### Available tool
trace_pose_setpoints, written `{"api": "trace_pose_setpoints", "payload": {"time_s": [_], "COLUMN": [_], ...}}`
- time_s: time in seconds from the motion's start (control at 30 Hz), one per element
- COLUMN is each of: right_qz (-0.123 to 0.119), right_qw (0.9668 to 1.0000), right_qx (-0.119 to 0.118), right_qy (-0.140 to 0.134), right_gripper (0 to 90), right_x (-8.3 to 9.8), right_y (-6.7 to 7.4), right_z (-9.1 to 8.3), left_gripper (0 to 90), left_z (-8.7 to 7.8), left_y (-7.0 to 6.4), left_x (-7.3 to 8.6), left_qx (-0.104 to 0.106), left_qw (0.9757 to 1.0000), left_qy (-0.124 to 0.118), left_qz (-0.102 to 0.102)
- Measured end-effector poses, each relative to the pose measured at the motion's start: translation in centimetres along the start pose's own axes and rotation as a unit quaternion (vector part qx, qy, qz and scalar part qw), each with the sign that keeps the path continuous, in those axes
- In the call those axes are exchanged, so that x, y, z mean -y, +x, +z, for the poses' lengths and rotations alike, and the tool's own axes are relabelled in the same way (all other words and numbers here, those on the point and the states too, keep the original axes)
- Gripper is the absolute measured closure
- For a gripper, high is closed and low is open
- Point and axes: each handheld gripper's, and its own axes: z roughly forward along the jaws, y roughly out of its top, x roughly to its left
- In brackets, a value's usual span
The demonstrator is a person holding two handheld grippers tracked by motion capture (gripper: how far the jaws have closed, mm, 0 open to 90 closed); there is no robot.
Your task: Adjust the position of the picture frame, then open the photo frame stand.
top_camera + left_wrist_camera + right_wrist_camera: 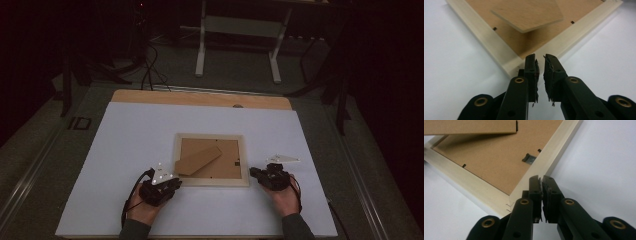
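A pale wooden picture frame lies back-up in the middle of a white mat, its brown fold-out stand slanting across the backing. My left gripper sits at the frame's near left corner. In the left gripper view that corner lies just past the tips, and the left gripper stands open by a narrow gap with nothing in it. My right gripper is at the near right corner. In the right gripper view the right gripper shows a thin slit over the rim, near a metal hanger.
The white mat covers a wooden table whose bare strip runs along the far edge. Beyond it stand the white legs of another table, and cables trail on the dark floor.
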Motion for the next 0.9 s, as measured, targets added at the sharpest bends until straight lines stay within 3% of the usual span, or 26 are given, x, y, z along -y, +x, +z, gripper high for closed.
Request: {"api": "trace_pose_setpoints", "payload": {"time_s": [0.23,0.47,0.9], "right_qz": [0.004,0.008,0.007], "right_qw": [0.9999,0.9997,0.9998], "right_qx": [0.007,0.007,0.011], "right_qy": [-0.01,-0.02,-0.018], "right_gripper": [79.1,77.5,74.3], "right_x": [0.0,-0.1,0.2], "right_y": [-0.4,-0.9,-1.3], "right_z": [-0.2,-0.7,-0.7], "left_gripper": [72.8,69.1,62.3], "left_z": [-0.8,-1.7,-2.6], "left_y": [1.4,2.5,3.1], "left_x": [0.2,0.4,0.5], "left_qx": [-0.022,-0.028,-0.025], "left_qw": [0.9991,0.9973,0.9949], "left_qy": [-0.017,-0.031,-0.051], "left_qz": [-0.033,-0.061,-0.083]}}
